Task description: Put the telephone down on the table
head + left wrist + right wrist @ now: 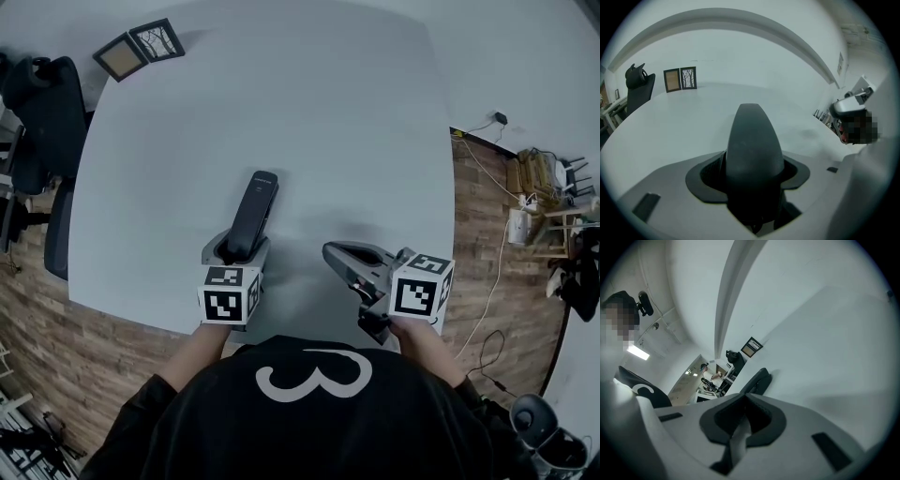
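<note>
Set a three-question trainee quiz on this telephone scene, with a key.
1. Which side's gripper holds the telephone? A) left B) right C) neither
2. True or false: the right gripper has nothing between its jaws.
3. Fill in: seen from the person, the two picture frames sit at the table's ___ left corner.
Key: 1 A, the left gripper is shut on it; 2 true; 3 far.
</note>
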Available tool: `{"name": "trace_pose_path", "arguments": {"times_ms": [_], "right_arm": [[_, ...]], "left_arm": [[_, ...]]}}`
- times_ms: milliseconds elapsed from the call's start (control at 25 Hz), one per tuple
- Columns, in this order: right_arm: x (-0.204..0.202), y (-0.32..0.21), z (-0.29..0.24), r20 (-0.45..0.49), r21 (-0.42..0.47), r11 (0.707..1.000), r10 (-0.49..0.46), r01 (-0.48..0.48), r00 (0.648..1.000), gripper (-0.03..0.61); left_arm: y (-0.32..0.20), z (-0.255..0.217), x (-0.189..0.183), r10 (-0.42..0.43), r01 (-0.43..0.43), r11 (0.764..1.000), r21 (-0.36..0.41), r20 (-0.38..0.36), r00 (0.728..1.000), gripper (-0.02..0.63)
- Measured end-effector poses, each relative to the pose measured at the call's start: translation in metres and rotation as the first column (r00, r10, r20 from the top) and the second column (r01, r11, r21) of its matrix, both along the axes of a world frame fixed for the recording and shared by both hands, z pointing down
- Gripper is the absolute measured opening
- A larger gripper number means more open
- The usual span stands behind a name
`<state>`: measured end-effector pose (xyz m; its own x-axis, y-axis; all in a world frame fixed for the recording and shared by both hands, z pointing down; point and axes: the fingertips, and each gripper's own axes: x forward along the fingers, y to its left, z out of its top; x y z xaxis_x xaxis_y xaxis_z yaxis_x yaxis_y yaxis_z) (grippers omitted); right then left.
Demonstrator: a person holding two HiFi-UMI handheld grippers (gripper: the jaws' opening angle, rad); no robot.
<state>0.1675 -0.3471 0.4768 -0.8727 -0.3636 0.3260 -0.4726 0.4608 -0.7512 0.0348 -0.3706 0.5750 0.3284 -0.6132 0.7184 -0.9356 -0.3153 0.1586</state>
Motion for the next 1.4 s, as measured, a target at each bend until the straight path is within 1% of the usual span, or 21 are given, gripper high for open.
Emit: {"name": "trace_pose_path", "arguments": {"times_ms": [120,240,320,600,760,840,1000,1080,1200,1280,1400], "right_arm": [[0.002,0.000,0.003,0.002,-0.009,1.000,0.011,-0.011,1.000,0.008],[0.003,-0.001,0.005,0.000,-0.013,1.000,0.019,-0.019,1.000,0.008],[0.003,-0.001,0.006,0.000,-0.013,1.000,0.022,-0.022,1.000,0.008],[0.006,0.001,0.010,-0.002,-0.021,0.999,0.031,-0.031,1.000,0.008],[0.001,0.004,0.013,-0.010,-0.020,1.000,0.011,-0.011,1.000,0.008],[-0.005,0.009,0.012,-0.016,-0.016,1.000,-0.001,0.001,1.000,0.008],[-0.007,0.021,0.011,-0.019,-0.016,1.000,-0.005,0.005,1.000,0.008],[-0.007,0.025,0.009,-0.020,-0.014,1.000,0.003,-0.004,1.000,0.008],[-0.008,0.032,0.003,-0.010,-0.004,1.000,0.021,-0.021,1.000,0.008],[-0.008,0.039,-0.002,-0.010,0.010,0.999,0.039,-0.039,0.999,0.008],[-0.007,0.050,-0.011,-0.033,0.048,0.995,0.085,-0.083,0.996,0.009]], "left_arm": [[0.003,0.002,-0.001,0.007,-0.007,1.000,-0.005,0.019,1.000,0.288],[0.003,0.005,-0.002,0.023,-0.024,1.000,0.014,0.092,0.996,0.288],[0.002,0.006,-0.003,0.025,-0.027,0.999,0.017,0.121,0.992,0.290],[0.003,0.008,-0.001,0.025,-0.027,1.000,0.008,0.131,0.991,0.290],[0.002,0.009,0.001,0.019,-0.018,1.000,-0.013,0.127,0.992,0.290],[0.001,0.006,0.000,0.022,-0.021,1.000,-0.010,0.124,0.992,0.290],[0.005,0.006,0.004,0.061,-0.059,0.998,-0.024,0.100,0.993,0.297],[0.007,0.004,0.006,0.069,-0.068,0.997,-0.025,0.074,0.995,0.333],[0.010,-0.009,0.004,0.075,-0.075,0.997,0.010,0.056,0.996,0.351],[0.017,-0.018,0.001,0.081,-0.082,0.996,0.017,0.036,0.996,0.353],[0.029,-0.037,-0.008,0.080,-0.080,0.997,0.022,-0.014,0.997,0.353]]}}
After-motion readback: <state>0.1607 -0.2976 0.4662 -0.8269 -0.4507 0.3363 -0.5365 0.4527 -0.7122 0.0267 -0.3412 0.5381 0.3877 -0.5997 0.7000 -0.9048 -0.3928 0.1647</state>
